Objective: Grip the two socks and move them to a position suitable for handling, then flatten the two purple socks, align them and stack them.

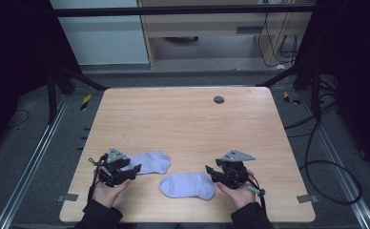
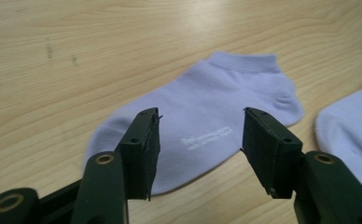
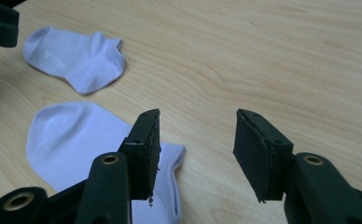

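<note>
Fingers of both grippers stand parted, with nothing between them.

High view. Left gripper (image 1: 129, 172): black, two-jaw, grey three-cornered plate on top, held in the person's left hand (image 1: 107, 191) at the near left of the table; jaws apart, tips at the toe end of the far sock. Right gripper (image 1: 211, 172): same build, held in the right hand (image 1: 239, 193) at the near right; jaws apart, tips just beside the cuff end of the near sock. Light wooden square table (image 1: 183, 119): pale grain, a small round dark grommet (image 1: 219, 99) near its far edge. Far pale lilac ankle sock (image 1: 150, 161): flat on the table, near left of centre. Near pale lilac ankle sock (image 1: 188, 185): flat, close to the front edge, between the two grippers. Grey carpeted floor (image 1: 30, 143) around the table; metal rails either side; black cables (image 1: 333, 164) looped at right; dark frame legs; a light wooden cabinet (image 1: 211, 28) and a white panel at the back.

Left gripper view. Jaws open above the far sock (image 2: 207, 126), which lies flat with faint white lettering on its sole; the edge of the near sock (image 2: 351, 135) shows at right. Wood grain bears a few small dark marks.

Right gripper view. Jaws open over bare wood; the near sock (image 3: 76, 140) lies under and beside the left jaw, the far sock (image 3: 76, 58) beyond it, apart.
</note>
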A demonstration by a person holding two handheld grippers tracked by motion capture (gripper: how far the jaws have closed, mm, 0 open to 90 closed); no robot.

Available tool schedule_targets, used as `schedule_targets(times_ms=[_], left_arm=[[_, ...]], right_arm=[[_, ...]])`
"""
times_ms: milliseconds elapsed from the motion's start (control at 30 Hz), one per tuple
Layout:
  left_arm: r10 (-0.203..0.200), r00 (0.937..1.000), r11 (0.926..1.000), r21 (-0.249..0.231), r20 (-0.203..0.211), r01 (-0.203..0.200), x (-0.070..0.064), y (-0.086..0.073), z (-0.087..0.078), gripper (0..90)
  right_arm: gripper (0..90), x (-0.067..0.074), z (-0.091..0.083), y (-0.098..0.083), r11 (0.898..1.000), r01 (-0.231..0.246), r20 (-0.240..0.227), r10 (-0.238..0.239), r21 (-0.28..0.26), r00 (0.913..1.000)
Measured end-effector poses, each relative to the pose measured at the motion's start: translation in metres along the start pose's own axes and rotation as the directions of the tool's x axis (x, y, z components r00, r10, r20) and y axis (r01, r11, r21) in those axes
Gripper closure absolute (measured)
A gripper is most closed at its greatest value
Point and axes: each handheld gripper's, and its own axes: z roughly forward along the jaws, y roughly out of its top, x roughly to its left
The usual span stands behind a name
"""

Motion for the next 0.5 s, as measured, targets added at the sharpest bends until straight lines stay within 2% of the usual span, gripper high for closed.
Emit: schedule_targets(times_ms=[167, 333, 500], left_arm=[[-0.035, 0.9988, 0.9994, -0.007, -0.035, 0.034, 0.018, -0.003, -0.004, 44.0], [-0.049, 0.9974, 0.9988, -0.003, -0.053, 0.048, 0.029, -0.005, -0.004, 43.1], [-0.064, 0.9956, 0.9979, 0.005, -0.069, 0.064, 0.039, -0.006, -0.002, 43.2]], right_arm=[[46.5, 0.006, 0.008, 0.009, 1.000, 0.011, -0.004, -0.011, -0.009, 0.9999], [44.3, 0.015, 0.019, 0.017, 1.000, 0.021, -0.014, -0.021, -0.007, 0.9997], [43.7, 0.022, 0.031, 0.026, 1.000, 0.011, -0.022, -0.011, -0.010, 0.9997]])
